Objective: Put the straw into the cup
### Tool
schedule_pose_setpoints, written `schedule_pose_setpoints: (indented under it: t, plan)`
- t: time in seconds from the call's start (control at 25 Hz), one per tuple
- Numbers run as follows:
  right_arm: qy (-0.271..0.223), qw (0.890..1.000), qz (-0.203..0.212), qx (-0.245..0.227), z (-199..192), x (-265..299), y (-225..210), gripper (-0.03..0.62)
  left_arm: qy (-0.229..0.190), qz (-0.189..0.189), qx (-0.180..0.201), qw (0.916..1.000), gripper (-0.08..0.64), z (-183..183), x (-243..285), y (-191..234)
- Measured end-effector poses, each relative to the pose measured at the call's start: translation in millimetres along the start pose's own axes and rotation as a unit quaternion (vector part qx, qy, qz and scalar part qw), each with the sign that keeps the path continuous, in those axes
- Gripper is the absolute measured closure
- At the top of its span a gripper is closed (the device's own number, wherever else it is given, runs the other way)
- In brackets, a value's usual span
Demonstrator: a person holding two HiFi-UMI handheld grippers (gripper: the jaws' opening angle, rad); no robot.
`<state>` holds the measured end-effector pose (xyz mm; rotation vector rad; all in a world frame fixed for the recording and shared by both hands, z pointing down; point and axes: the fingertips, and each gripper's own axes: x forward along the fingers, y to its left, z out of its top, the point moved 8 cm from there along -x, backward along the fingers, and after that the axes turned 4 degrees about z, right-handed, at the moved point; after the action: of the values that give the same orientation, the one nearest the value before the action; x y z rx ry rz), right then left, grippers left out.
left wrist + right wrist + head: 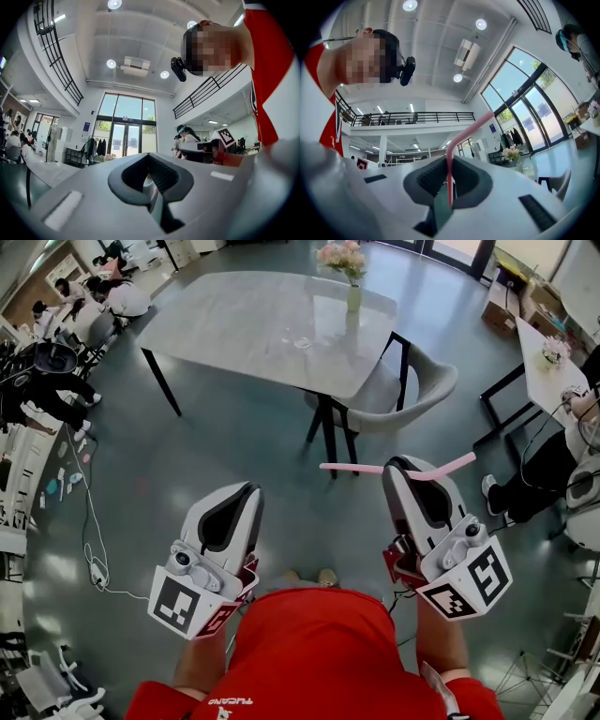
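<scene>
Pink straw (352, 468) pinched in right gripper (398, 465); left gripper (251, 488) pressed together; cup (302, 341) barely discernible on table (234, 315).

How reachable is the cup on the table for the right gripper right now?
Probably not yet. The right gripper, shut on the pink straw, is well short of the table; the clear cup sits mid-table, and a grey chair stands between.

No text can be read clearly. On the red shirt (314, 643), white letters (231, 700) are printed, but they are seen too small and upside down.
</scene>
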<state>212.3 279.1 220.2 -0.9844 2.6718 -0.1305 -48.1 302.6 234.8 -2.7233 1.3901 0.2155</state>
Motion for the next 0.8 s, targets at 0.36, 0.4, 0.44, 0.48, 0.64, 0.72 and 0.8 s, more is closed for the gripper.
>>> schedule_pose_setpoints:
  t: [0.36, 0.4, 0.44, 0.48, 0.64, 0.72, 0.8]
  plan:
    - [0.000, 1.000, 0.015, -0.006, -3, -2, -4, 0.569, 0.001, 0.012, 0.007, 0.9999, 0.555, -7, -1, -4]
    - [0.001, 1.000, 0.016, -0.005, -4, -3, -4, 0.569, 0.002, 0.013, 0.008, 0.9999, 0.555, -7, -1, -5]
    - [0.002, 1.000, 0.016, -0.004, -5, -3, -5, 0.569, 0.002, 0.014, 0.008, 0.9999, 0.554, -8, -2, -6]
    - [0.004, 1.000, 0.017, -0.003, -6, -3, -5, 0.569, 0.003, 0.015, 0.009, 0.9998, 0.555, -8, -2, -7]
    - [0.007, 1.000, 0.022, 0.000, -8, -5, -10, 0.569, 0.003, 0.020, 0.011, 0.9997, 0.555, -10, -1, -11]
    - [0.008, 1.000, 0.023, 0.000, -8, -4, -15, 0.569, 0.004, 0.022, 0.011, 0.9997, 0.554, -11, 4, -11]
    - [0.010, 1.000, 0.024, 0.001, -6, 0, -23, 0.569, 0.006, 0.022, 0.010, 0.9997, 0.555, -12, 12, -9]
